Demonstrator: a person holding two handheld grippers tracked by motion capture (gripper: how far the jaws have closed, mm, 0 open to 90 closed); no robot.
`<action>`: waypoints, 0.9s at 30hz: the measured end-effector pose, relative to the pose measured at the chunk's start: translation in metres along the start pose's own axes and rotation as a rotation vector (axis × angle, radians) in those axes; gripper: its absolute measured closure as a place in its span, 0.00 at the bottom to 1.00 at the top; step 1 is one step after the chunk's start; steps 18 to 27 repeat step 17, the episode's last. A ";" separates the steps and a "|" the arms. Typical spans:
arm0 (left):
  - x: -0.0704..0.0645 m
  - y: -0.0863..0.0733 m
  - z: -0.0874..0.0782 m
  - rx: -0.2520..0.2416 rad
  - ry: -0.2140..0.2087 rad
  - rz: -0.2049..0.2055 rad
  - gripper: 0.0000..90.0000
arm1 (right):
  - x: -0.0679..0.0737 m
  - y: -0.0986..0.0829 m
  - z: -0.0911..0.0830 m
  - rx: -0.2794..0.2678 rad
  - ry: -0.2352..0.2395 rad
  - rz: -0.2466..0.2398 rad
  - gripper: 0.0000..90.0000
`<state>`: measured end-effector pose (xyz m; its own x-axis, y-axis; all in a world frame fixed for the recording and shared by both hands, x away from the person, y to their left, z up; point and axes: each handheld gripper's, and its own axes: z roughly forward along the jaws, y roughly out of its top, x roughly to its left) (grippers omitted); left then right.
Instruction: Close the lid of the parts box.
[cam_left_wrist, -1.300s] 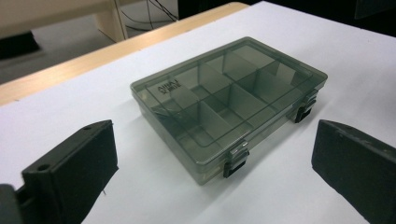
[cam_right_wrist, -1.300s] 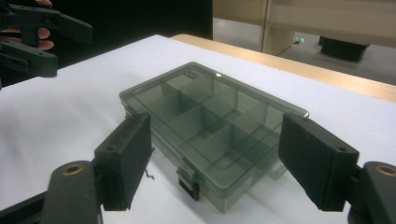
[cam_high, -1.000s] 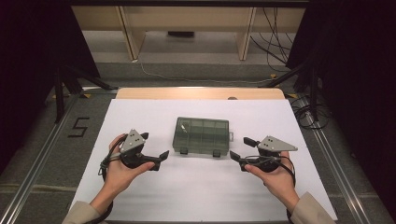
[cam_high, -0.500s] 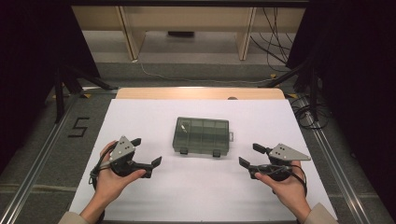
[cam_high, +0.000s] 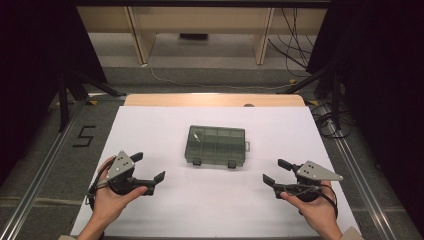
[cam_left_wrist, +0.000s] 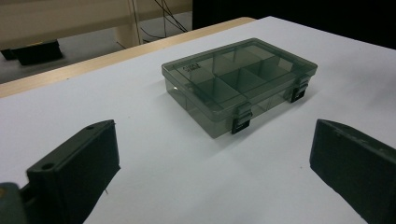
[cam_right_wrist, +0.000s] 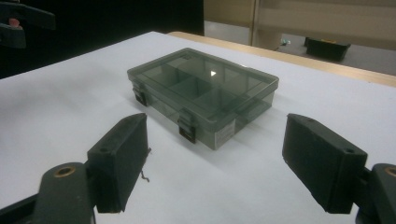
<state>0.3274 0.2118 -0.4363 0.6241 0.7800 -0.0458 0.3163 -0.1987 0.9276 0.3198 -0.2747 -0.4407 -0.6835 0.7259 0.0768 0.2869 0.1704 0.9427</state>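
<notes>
Organizer box lid closed, midway between left gripper, right gripper; both wide, empty.

smoky grey-green clear box with black latches on white table.

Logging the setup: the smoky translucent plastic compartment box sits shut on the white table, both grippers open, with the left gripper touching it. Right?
Not quite: the left gripper is apart from the smoky translucent plastic compartment box, as the high view shows. Box shut, both grippers open.
</notes>
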 end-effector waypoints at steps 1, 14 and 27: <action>0.000 -0.001 0.000 -0.001 0.001 0.001 0.01 | -0.001 0.000 -0.001 0.004 -0.003 -0.015 0.26; 0.001 -0.009 0.002 -0.010 0.012 -0.028 0.03 | 0.001 -0.005 -0.004 0.002 -0.012 -0.015 0.25; 0.003 -0.010 0.003 -0.010 0.014 -0.026 0.03 | 0.002 -0.006 -0.003 0.004 0.010 -0.004 0.24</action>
